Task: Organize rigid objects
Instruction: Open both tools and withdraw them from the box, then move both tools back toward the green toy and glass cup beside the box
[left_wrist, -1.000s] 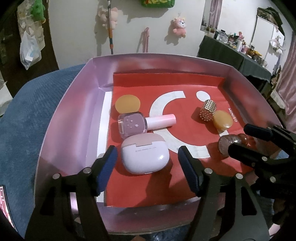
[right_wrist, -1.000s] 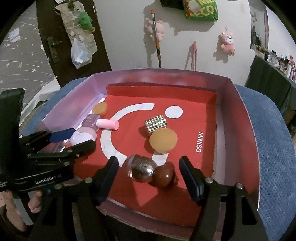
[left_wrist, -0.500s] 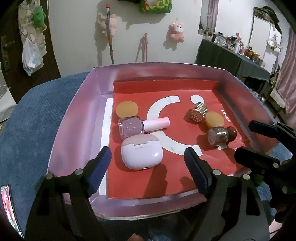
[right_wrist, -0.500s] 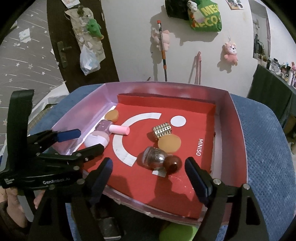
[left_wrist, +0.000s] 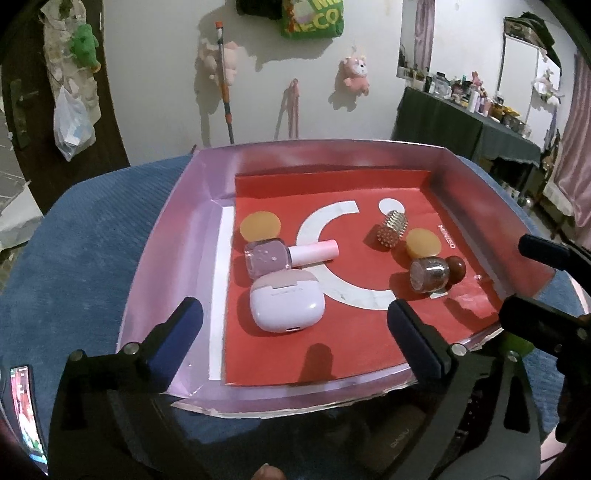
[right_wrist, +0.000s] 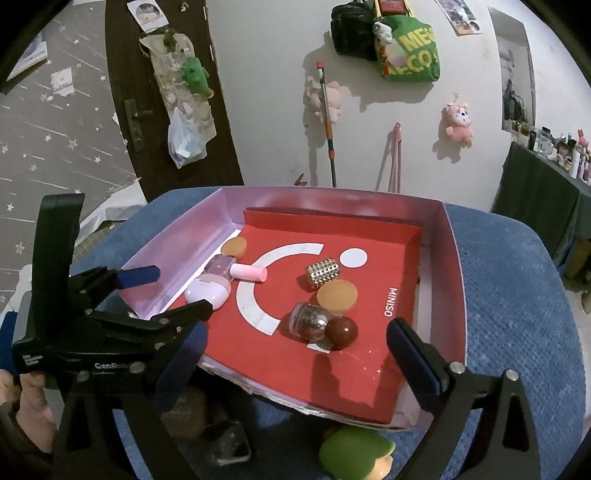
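A pink box (left_wrist: 166, 229) with a red liner holds the objects. On its left lie a lilac earbud case (left_wrist: 286, 301), a pink nail polish bottle (left_wrist: 280, 253) and an orange disc (left_wrist: 259, 225). On its right lie a studded gold cylinder (left_wrist: 392, 229), a second orange disc (left_wrist: 423, 242) and a glitter bottle with a brown cap (left_wrist: 436, 273). My left gripper (left_wrist: 293, 336) is open and empty, above the box's near edge. My right gripper (right_wrist: 295, 354) is open and empty, back from the glitter bottle (right_wrist: 317, 320).
The box (right_wrist: 452, 266) sits on a blue cushion (left_wrist: 74, 240). A green and orange toy (right_wrist: 354, 458) lies in front of the box in the right wrist view. A phone (left_wrist: 26, 406) lies at the left edge. Behind stand a white wall and a dark table (left_wrist: 461, 125).
Both grippers have drawn back and up from the box, open and empty. The glitter bottle now lies free on the red liner.
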